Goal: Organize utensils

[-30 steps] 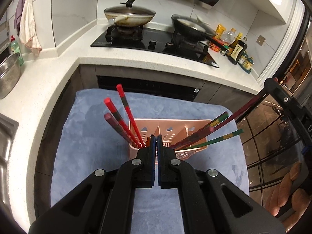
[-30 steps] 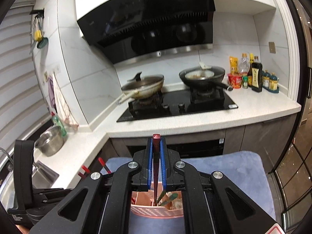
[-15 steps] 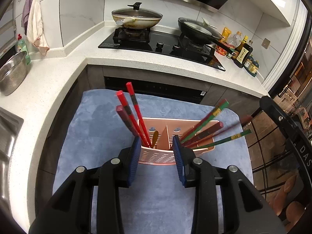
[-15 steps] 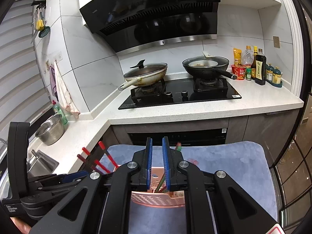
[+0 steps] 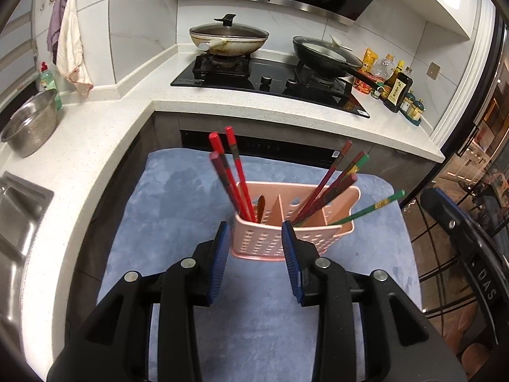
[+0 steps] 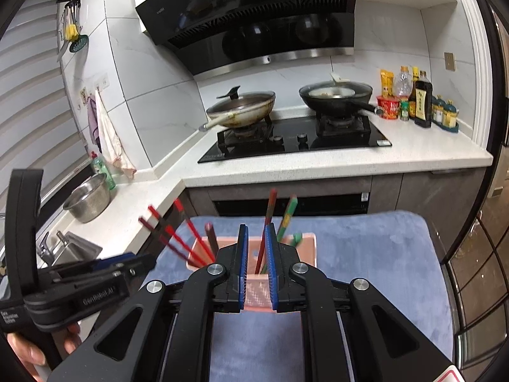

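A pink perforated utensil holder (image 5: 288, 242) stands on a blue mat (image 5: 178, 210). Red chopsticks (image 5: 230, 172) lean in its left compartment; several red and green chopsticks (image 5: 331, 181) lean in the right one. My left gripper (image 5: 256, 235) is open and empty, just in front of the holder. In the right wrist view the holder (image 6: 254, 296) shows between the fingers of my right gripper (image 6: 256, 238), which is open and empty above it. A dark red chopstick (image 6: 265, 232) stands in the holder behind the gap. The left gripper (image 6: 95, 283) also shows at the left.
A white L-shaped counter (image 5: 79, 146) wraps around the mat. On it are a steel colander (image 5: 30, 124), a hob with a lidded wok (image 5: 229, 36) and a black pan (image 5: 324, 55), and sauce bottles (image 5: 397, 87). A sink (image 5: 16, 210) lies at the left.
My left gripper opened and drew back from the holder. My right gripper let go of the dark red chopstick, which now stands in the holder, and opened.
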Demonstrator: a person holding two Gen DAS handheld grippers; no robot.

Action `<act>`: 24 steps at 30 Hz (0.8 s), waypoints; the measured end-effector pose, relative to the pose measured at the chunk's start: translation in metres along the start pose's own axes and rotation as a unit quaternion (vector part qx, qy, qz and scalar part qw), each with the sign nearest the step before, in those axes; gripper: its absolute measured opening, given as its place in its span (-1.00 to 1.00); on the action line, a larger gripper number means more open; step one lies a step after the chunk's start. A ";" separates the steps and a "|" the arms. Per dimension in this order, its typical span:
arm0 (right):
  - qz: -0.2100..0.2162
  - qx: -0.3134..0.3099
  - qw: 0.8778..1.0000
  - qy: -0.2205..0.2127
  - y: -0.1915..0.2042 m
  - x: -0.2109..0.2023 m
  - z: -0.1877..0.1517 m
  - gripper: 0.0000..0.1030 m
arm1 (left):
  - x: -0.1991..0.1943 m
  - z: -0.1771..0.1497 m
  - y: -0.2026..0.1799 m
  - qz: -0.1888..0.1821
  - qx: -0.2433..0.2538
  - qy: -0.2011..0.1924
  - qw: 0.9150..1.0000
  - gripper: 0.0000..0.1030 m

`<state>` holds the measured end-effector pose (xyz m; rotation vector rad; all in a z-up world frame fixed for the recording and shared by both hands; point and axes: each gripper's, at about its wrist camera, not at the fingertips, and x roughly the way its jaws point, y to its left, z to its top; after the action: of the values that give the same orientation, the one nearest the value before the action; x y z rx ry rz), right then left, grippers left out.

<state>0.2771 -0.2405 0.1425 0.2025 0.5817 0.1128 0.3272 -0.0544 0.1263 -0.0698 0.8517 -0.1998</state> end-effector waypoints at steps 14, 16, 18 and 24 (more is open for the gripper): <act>-0.008 0.004 0.998 0.064 0.004 -0.025 -0.071 -0.68 | -0.025 -0.061 0.005 0.022 0.017 -0.006 1.000 -0.38; -0.011 0.000 0.998 0.066 0.007 -0.031 -0.079 -0.68 | -0.029 -0.067 0.004 0.025 0.018 -0.010 0.999 -0.38; -0.015 -0.005 0.997 0.070 0.010 -0.035 -0.085 -0.68 | -0.033 -0.073 0.005 0.029 0.019 -0.014 0.999 -0.34; -0.018 0.001 0.996 0.082 0.013 -0.046 -0.106 -0.42 | -0.042 -0.094 0.005 0.039 0.013 -0.019 0.999 -0.20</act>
<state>0.1794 -0.2189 0.0835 0.1852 0.7481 0.0947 0.2301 -0.0392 0.0954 -0.0154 0.8132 -0.1364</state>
